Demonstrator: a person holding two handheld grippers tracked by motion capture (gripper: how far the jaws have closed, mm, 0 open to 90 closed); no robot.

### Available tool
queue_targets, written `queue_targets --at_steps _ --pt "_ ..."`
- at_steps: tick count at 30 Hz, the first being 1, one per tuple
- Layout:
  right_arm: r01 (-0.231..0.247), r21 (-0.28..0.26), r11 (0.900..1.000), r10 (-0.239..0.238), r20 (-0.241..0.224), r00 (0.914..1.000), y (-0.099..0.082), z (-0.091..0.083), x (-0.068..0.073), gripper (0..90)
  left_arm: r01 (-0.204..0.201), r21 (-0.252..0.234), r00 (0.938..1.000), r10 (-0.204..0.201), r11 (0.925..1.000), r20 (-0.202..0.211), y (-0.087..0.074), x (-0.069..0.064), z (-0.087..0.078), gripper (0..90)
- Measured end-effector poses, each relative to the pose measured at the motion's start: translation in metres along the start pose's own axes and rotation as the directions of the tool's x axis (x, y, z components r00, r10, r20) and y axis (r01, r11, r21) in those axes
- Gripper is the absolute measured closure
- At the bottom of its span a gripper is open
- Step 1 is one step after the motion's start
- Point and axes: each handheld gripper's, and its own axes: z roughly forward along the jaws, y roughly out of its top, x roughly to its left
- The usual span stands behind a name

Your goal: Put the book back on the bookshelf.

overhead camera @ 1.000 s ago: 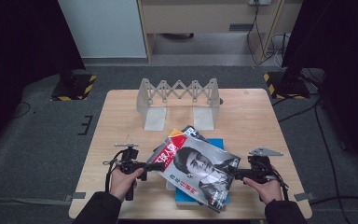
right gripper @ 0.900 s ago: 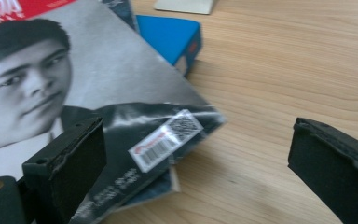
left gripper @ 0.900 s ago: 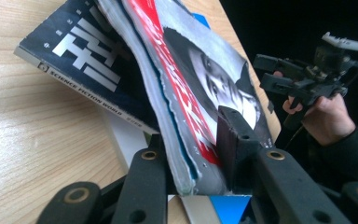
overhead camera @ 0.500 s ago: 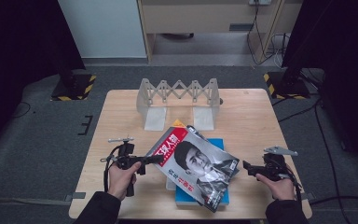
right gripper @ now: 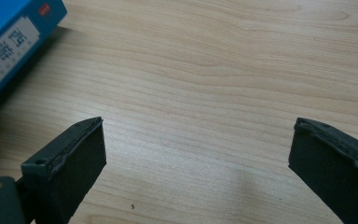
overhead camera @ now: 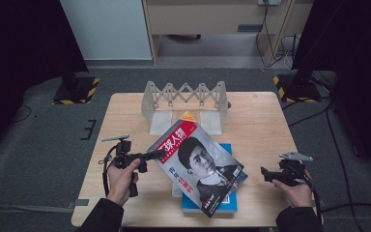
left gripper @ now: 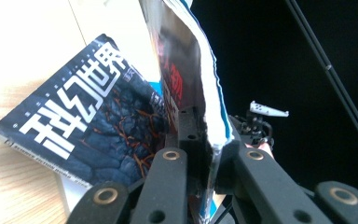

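A magazine (overhead camera: pixel 198 166) with a portrait cover and a red title band hangs tilted over a blue book (overhead camera: pixel 224 205) at the table's front. My left gripper (overhead camera: pixel 160 154) is shut on its left edge; in the left gripper view the jaws (left gripper: pixel 209 154) pinch the thin page stack (left gripper: pixel 200 84), having just been closing on it. Below lies a dark magazine (left gripper: pixel 84 135) with white lettering. My right gripper (overhead camera: pixel 264 173) stands open to the right of the magazine, apart from it. Between its fingers (right gripper: pixel 198 168) there is bare wood, with the blue book (right gripper: pixel 14 32) at the upper left.
A grey folding rack (overhead camera: pixel 186 94) stands at the back middle of the wooden table (overhead camera: pixel 261 121). A yellow corner (overhead camera: pixel 188 116) pokes out behind the magazine. Dark floor and cables surround the table.
The right gripper has drawn away to the right from the magazine's edge. The left gripper has risen a little with the magazine's left edge, so the cover tilts more.
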Motion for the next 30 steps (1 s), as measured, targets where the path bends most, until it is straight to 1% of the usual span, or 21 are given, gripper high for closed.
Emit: queue_targets --at_steps 1,2,7,9,11,13,17,18,19,20,22,23,24,25,27,30 --pt "0.0 0.0 1.0 0.0 0.0 1.0 0.0 0.0 0.0 4.1 0.003 -0.003 1.0 -0.003 1.0 0.001 0.002 -0.001 0.0 84.5" --pt "0.019 0.007 0.9998 -0.019 0.0 0.9998 -0.001 0.002 0.0 4.1 0.004 -0.01 1.0 -0.004 0.9999 0.003 0.003 -0.002 -0.001 84.5" --pt "0.031 0.025 0.9992 -0.031 0.007 0.9995 -0.003 0.005 -0.002 4.3 -0.001 -0.047 1.0 0.001 0.9989 0.008 0.015 -0.009 -0.003 85.5" --pt "0.031 0.026 0.9992 -0.031 0.008 0.9995 -0.003 0.005 -0.002 4.3 0.022 -0.067 0.9984 -0.019 0.9975 0.053 0.019 -0.012 -0.004 85.6" --pt "0.026 0.025 0.9993 -0.026 0.012 0.9996 -0.003 0.005 -0.003 4.4 0.001 -0.077 0.9992 0.002 0.997 0.041 0.023 -0.016 -0.006 85.5" --pt "0.029 0.026 0.9992 -0.029 0.01 0.9995 -0.003 0.006 -0.003 4.4 -0.006 -0.092 0.9987 0.011 0.9958 0.05 0.027 -0.019 -0.008 85.5" --pt "0.034 0.031 0.999 -0.034 0.012 0.9993 -0.004 0.007 -0.003 4.4 -0.026 -0.128 0.9981 0.033 0.9915 0.053 0.037 -0.026 -0.013 85.5" --pt "0.031 0.039 0.9988 -0.031 0.011 0.9995 -0.004 0.008 -0.003 4.4 -0.045 -0.143 0.9977 0.052 0.9887 0.045 0.042 -0.031 -0.016 85.5" --pt "0.031 0.039 0.9988 -0.031 0.011 0.9995 -0.004 0.008 -0.003 4.4 -0.045 -0.143 0.9977 0.052 0.9887 0.045 0.042 -0.031 -0.016 85.5" --pt "0.04 0.04 0.9984 -0.04 0.013 0.9991 -0.004 0.008 -0.003 4.4 -0.06 -0.144 0.9972 0.065 0.9878 0.036 0.045 -0.034 -0.017 85.5" --pt "0.038 0.04 0.9985 -0.039 0.015 0.9991 -0.004 0.009 -0.004 4.4 -0.082 -0.155 0.9962 0.086 0.9845 0.018 0.051 -0.04 -0.019 85.5" --pt "0.038 0.04 0.9985 -0.039 0.015 0.9991 -0.004 0.009 -0.004 4.4 -0.094 -0.161 0.9953 0.097 0.9824 0.008 0.054 -0.043 -0.02 85.5" --pt "0.041 0.038 0.9984 -0.042 0.017 0.999 -0.004 0.009 -0.004 4.4 -0.113 -0.176 0.9934 0.114 0.9779 -0.005 0.06 -0.049 -0.023 85.5" --pt "0.041 0.038 0.9984 -0.042 0.017 0.999 -0.004 0.009 -0.004 4.4 -0.113 -0.176 0.9934 0.114 0.9779 -0.005 0.06 -0.049 -0.023 85.5" --pt "0.046 0.038 0.9982 -0.047 0.018 0.9987 -0.004 0.009 -0.004 4.5 -0.129 -0.19 0.9916 0.128 0.9733 -0.018 0.067 -0.055 -0.025 85.5" --pt "0.054 0.039 0.9978 -0.054 0.017 0.9984 -0.004 0.009 -0.004 4.5 -0.167 -0.201 0.9859 0.16 0.9653 -0.049 0.076 -0.064 -0.029 85.6"
